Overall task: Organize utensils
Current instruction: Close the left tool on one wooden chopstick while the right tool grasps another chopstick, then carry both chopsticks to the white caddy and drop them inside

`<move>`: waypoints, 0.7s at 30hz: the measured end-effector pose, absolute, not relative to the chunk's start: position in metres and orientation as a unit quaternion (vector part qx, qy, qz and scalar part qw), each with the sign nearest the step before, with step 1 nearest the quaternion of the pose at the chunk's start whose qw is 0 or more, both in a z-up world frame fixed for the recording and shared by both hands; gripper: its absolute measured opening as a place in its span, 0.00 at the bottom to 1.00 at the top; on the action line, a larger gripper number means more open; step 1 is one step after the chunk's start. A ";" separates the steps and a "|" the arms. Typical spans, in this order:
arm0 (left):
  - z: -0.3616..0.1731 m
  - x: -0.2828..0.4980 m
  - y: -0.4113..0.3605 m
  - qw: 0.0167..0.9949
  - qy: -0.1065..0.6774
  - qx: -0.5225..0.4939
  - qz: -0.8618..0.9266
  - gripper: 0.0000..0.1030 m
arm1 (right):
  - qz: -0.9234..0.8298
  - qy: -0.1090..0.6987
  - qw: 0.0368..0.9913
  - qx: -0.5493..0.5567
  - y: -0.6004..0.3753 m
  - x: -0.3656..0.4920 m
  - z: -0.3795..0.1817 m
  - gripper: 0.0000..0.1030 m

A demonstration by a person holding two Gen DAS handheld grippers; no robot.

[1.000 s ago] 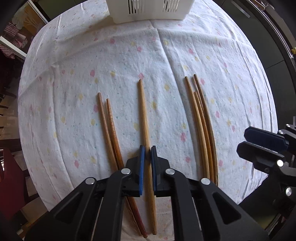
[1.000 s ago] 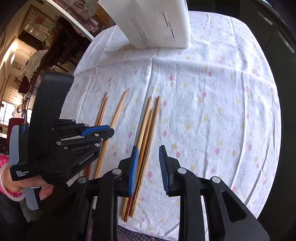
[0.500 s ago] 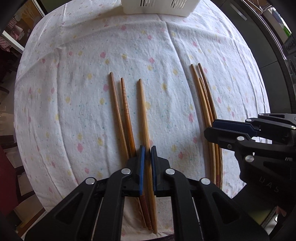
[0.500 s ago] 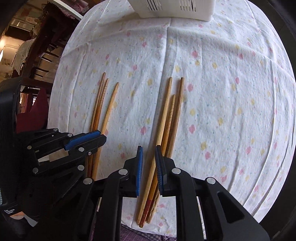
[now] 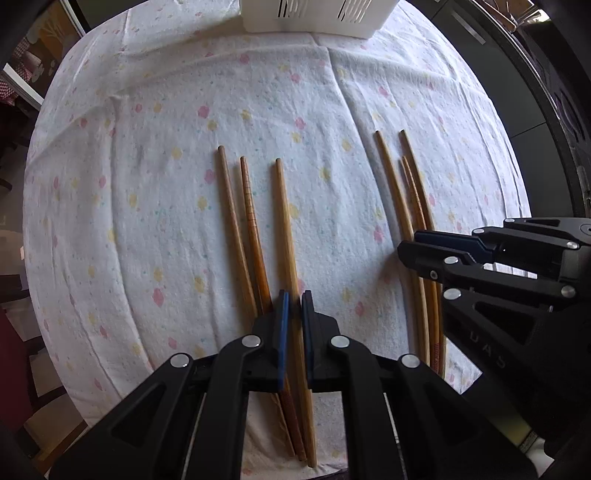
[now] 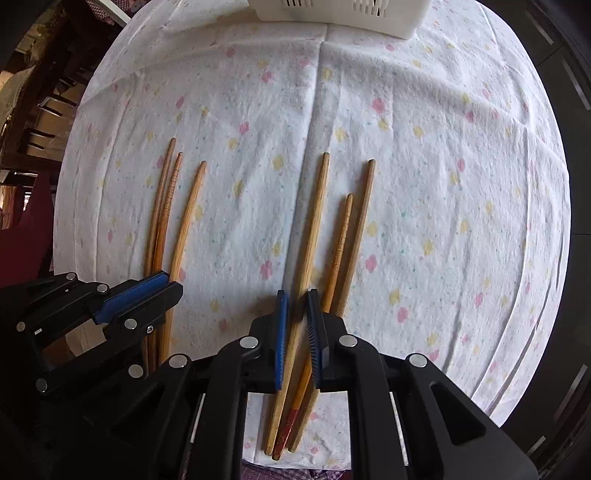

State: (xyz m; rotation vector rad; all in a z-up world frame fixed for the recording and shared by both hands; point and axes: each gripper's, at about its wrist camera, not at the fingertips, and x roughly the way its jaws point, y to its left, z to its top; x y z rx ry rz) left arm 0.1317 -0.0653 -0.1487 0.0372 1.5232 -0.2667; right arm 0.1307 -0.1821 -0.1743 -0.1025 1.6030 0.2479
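Observation:
Two groups of three wooden chopsticks lie on a flowered white cloth. My left gripper (image 5: 293, 306) is shut on the right chopstick of the left group (image 5: 284, 221), low on the cloth. My right gripper (image 6: 296, 306) is shut on the left chopstick of the right group (image 6: 314, 221). The other two chopsticks of the left group (image 5: 236, 229) lie just left of my left fingers. The other two of the right group (image 6: 351, 229) lie just right of my right fingers. Each gripper shows in the other's view, the right one (image 5: 410, 247) and the left one (image 6: 170, 284).
A white slotted plastic basket (image 5: 317, 18) stands at the far edge of the table, also in the right wrist view (image 6: 340, 14). The cloth (image 6: 443, 147) ends at the table's near edge just below the chopstick ends. Dark furniture lies beyond the left side.
My right gripper moved left over the right group and closed on its left chopstick. My left gripper stayed shut on its chopstick, and the view shifted slightly.

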 end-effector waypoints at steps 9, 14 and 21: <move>-0.131 0.130 -0.070 0.733 0.667 0.004 -0.131 0.06 | 0.163 0.682 0.710 0.060 -0.219 0.119 -0.157 0.07; -0.097 0.124 -0.075 0.766 0.627 0.002 -0.145 0.06 | 0.196 0.627 0.746 0.108 -0.237 0.111 -0.118 0.07; -0.048 0.112 -0.082 0.805 0.572 0.012 -0.159 0.06 | 0.218 0.567 0.783 0.135 -0.265 0.099 -0.068 0.07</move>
